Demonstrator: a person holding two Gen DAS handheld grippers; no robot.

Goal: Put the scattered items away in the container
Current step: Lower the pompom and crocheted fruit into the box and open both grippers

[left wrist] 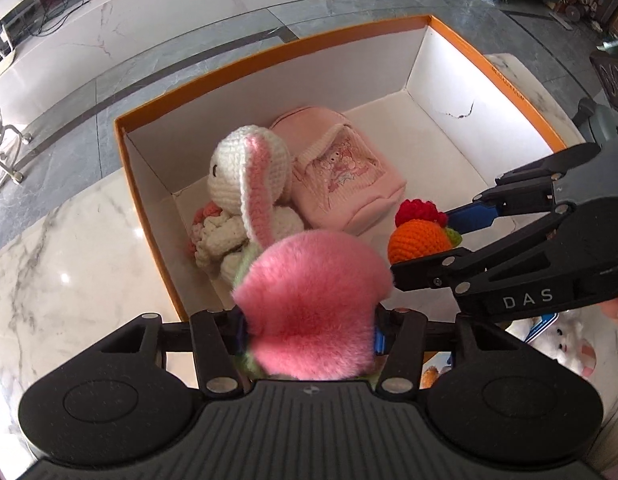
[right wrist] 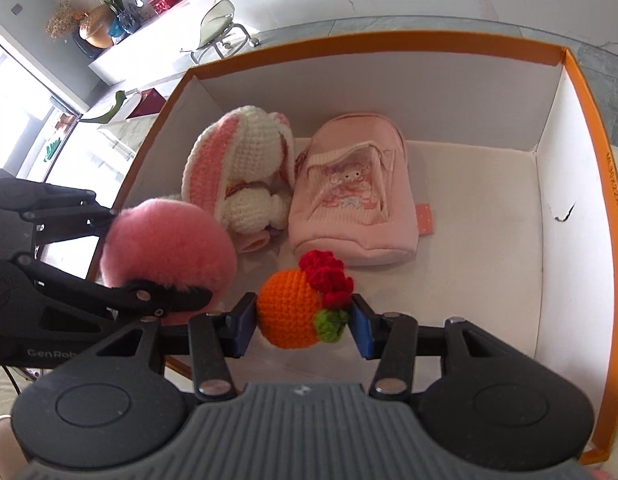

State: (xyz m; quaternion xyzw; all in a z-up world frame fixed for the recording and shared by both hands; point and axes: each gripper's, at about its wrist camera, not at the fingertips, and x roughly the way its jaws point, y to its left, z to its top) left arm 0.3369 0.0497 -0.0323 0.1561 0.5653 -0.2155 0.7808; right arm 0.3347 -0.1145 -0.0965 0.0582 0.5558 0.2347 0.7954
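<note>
Left wrist view: I have the orange-rimmed box (left wrist: 269, 46) under both tools, with a crocheted rabbit (left wrist: 245, 184) and a pink pouch (left wrist: 341, 176) already lying side by side at its far end. My left gripper (left wrist: 309, 320) clasps a pink fluffy ball (left wrist: 313, 300) above the near left corner; my right gripper (right wrist: 301, 320) pinches an orange crocheted fruit (right wrist: 289, 312) just over the floor of the box. Both tools tilt steeply down. A white plush (left wrist: 565, 344) waits outside, near right, so I judge more remains.
</note>
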